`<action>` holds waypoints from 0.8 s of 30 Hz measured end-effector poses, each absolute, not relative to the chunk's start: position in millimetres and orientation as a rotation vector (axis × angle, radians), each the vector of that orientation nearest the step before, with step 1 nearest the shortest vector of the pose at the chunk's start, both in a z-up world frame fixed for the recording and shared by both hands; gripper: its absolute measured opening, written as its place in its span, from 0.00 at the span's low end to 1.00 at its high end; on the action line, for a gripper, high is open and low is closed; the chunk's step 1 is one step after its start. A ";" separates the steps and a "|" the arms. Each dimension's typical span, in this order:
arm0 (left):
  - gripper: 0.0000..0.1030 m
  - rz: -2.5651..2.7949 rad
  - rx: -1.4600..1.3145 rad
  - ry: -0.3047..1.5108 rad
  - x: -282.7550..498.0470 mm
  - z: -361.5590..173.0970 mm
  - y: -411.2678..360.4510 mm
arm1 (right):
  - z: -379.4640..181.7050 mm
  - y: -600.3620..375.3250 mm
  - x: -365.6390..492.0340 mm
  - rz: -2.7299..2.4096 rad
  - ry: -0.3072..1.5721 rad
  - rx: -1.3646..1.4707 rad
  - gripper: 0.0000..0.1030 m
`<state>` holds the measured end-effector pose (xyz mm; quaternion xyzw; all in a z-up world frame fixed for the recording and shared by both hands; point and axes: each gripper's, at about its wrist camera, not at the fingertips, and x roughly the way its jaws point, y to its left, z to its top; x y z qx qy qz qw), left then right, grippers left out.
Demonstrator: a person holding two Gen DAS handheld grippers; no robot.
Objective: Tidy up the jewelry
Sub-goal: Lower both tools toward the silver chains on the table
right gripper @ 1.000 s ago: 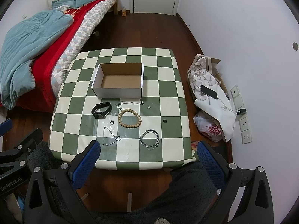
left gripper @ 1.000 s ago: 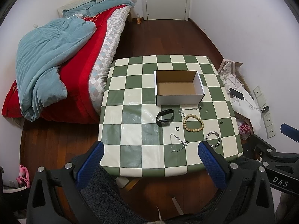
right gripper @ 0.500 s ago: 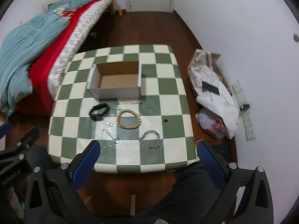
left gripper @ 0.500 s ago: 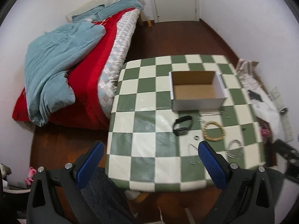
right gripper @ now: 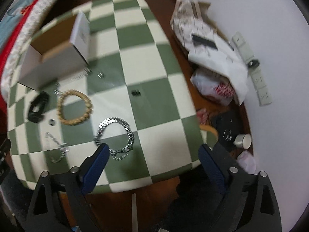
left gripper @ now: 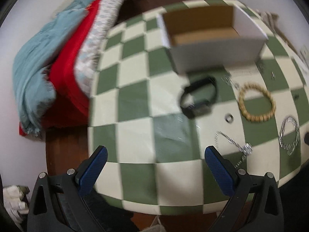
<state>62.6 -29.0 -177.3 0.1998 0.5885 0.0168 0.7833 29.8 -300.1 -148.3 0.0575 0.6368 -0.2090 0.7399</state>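
Observation:
An open cardboard box (left gripper: 210,38) (right gripper: 56,61) stands on the green and white checked table (left gripper: 135,100). In front of it lie a black band (left gripper: 199,98) (right gripper: 37,106), a wooden bead bracelet (left gripper: 255,102) (right gripper: 75,107), a small ring (left gripper: 229,118), a thin silver chain (left gripper: 233,143) (right gripper: 57,148) and a silver link bracelet (left gripper: 289,133) (right gripper: 115,135). My left gripper (left gripper: 156,154) is open and empty above the table's near edge. My right gripper (right gripper: 152,152) is open and empty, its left finger (right gripper: 96,164) beside the link bracelet.
A bed with a red cover and a blue blanket (left gripper: 44,61) stands left of the table. White bags (right gripper: 212,58), a power strip (right gripper: 255,71) and a small metal can (right gripper: 243,141) lie on the wooden floor at the right by the wall. Small dark bits (right gripper: 136,92) lie mid-table.
Both grippers have dropped down and forward close to the table. The jewelry now looks much larger. Both views are blurred by the motion. Nothing has been picked up.

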 end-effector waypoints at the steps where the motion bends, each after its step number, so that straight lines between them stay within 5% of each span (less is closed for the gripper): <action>1: 1.00 0.024 0.446 1.286 60.4 -185.6 -33.9 | -157.9 -302.9 29.3 -0.460 1.409 0.141 0.86; 13: 0.99 -0.093 0.424 1.349 46.6 -224.4 -62.1 | -215.3 -304.7 25.0 -0.453 1.376 0.229 0.75; 16: 0.92 -0.142 0.368 1.334 46.5 -224.4 -63.3 | -213.0 -296.1 25.9 -0.444 1.325 0.207 0.62; 19: 0.63 -0.224 0.287 1.325 42.9 -221.0 -64.2 | -208.4 -285.4 25.1 -0.428 1.284 0.171 0.27; 20: 0.43 -0.273 0.259 1.327 40.8 -219.3 -66.6 | -207.9 -283.0 24.6 -0.424 1.280 0.164 0.13; 21: 0.27 -0.309 0.239 1.329 39.5 -218.0 -69.0 | -206.1 -279.8 25.5 -0.426 1.284 0.162 0.09; 24: 0.00 -0.359 0.253 1.324 37.2 -216.8 -73.7 | -205.0 -281.4 24.3 -0.423 1.281 0.179 0.09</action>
